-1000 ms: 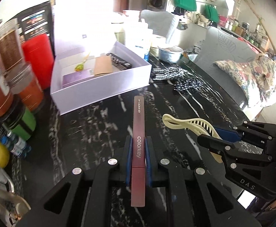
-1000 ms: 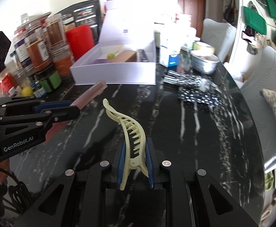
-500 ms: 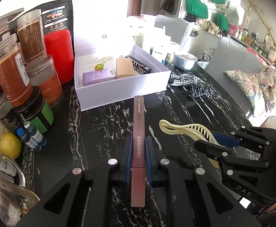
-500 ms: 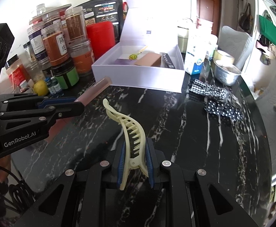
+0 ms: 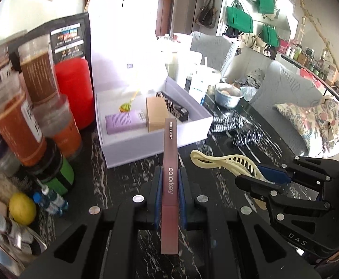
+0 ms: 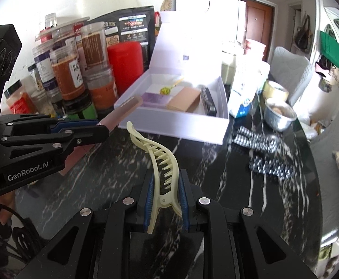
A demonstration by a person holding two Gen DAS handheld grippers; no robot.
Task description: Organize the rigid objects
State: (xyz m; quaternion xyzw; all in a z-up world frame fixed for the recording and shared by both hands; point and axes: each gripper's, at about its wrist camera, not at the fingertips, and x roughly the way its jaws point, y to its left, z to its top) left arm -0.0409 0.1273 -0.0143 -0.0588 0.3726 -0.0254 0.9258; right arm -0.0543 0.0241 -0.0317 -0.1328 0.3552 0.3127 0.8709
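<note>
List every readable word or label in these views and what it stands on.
"colorkey": pink tube in the left gripper.
"GenRobot.AI": left gripper body, right wrist view.
"DAS": right gripper body.
Jar labels, black bag print, box lid logo: too blurred.

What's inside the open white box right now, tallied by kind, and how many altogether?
Small cartons: 3, the purple carton, the tan carton and the dark carton
Green lollipop: 1
Total: 4 in the white box
</note>
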